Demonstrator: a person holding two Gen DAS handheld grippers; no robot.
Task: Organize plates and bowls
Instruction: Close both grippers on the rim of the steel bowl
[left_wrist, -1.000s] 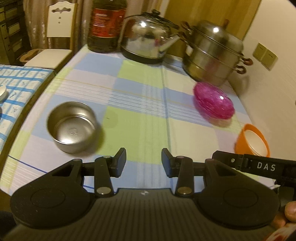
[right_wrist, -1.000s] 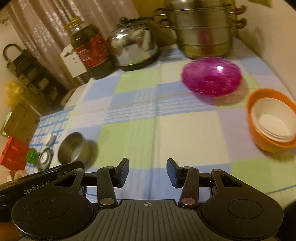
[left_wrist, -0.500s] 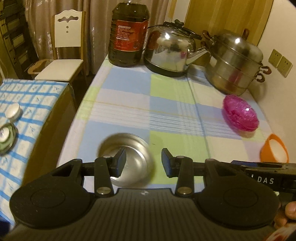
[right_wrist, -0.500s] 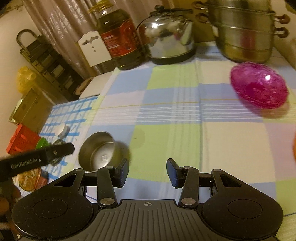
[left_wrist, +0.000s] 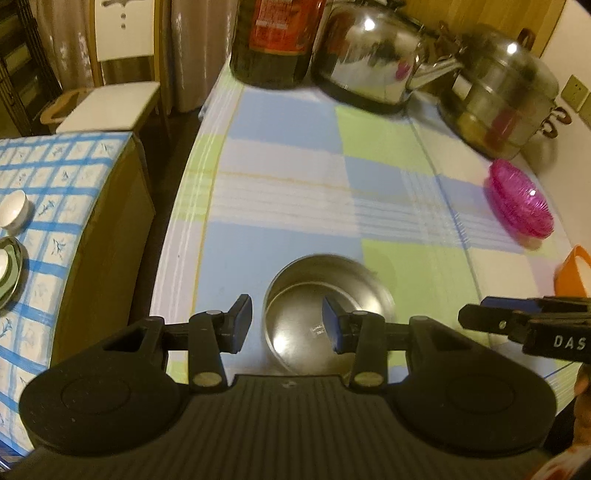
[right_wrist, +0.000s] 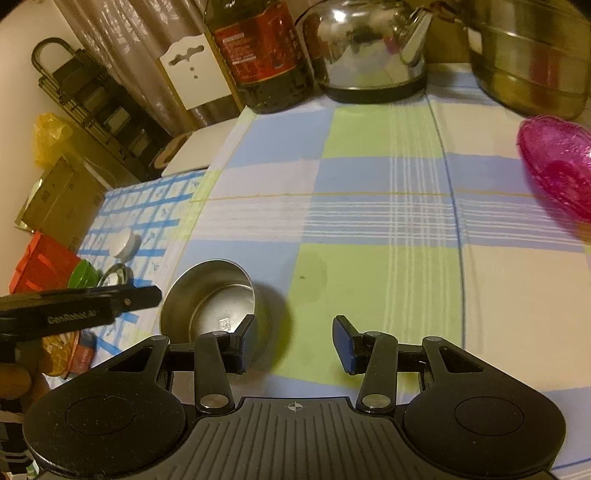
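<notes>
We judge the sorting to be only partly done; a white bowl already sits nested in the orange bowl (left_wrist: 574, 271) at the far right edge of the table (left_wrist: 295, 192), while the steel bowl (left_wrist: 327, 314) stands alone near the front left edge of the checked cloth, and the pink dish (left_wrist: 521, 203) lies by itself toward the right, just in front of the steamer pot (left_wrist: 506, 103); neither of these two looks placed with anything yet, so we take them as what is left.

Our left gripper (left_wrist: 287, 325) hangs tilted steeply downward over the steel bowl, its jaws standing apart with nothing pressed between them; in the left wrist view the bowl's left wall falls in the gap and the right fingertip sits over the bowl's inside, though we cannot tell whether any finger touches the metal.

Our right gripper (right_wrist: 294, 343) is also angled down at the cloth, jaws apart and empty; the steel bowl (right_wrist: 212, 299) lies just behind its left finger and to the left, and bare cloth shows between the fingers; the pink dish (right_wrist: 557, 162) is well apart at the right edge of that view.
</notes>
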